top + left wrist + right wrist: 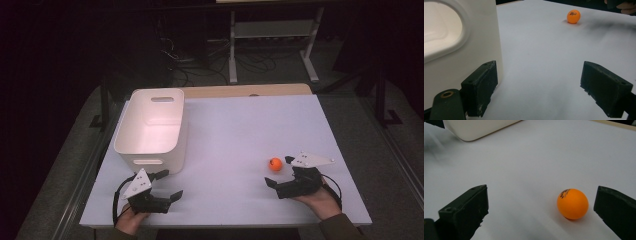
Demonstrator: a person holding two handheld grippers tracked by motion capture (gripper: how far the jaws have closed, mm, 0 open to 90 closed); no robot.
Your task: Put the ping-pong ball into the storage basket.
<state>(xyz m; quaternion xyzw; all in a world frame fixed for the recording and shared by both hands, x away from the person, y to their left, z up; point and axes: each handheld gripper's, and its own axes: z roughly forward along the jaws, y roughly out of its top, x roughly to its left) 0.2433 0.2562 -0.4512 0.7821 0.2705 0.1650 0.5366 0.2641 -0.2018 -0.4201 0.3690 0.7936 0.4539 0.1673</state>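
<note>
Currently, an orange ball (275, 164) is seen resting on the white counter (240, 130), well to the right of the white bin (152, 127) and nearer the person's edge than the bin's far end. The right hand-held gripper (280, 172) is held low just beside the ball, jaws spread wide and nothing between the pads yet. In the right gripper view the ball (572, 204) sits off centre, close to one jaw and well apart from the other. The left hand-held gripper (167, 184) is parked near the bin's front corner, jaws likewise spread and empty; the bin wall (461, 50) is seen just beside one of its jaws.

The step in hand is judged to be the reach and grasp of the ball by the right hand-held gripper. It would be done best if the gripper were shifted sideways until the ball lies midway between the jaws, then advanced so the pads meet the ball at its widest line. Closure should be slow and even; a one-sided touch would likely send the ball rolling across the smooth counter. Light pressure is judged enough.

Ball noted as small, round, glossy, evenly orange, with a small dark printed mark on its upper side. A faint shadow is cast beneath it.
</note>
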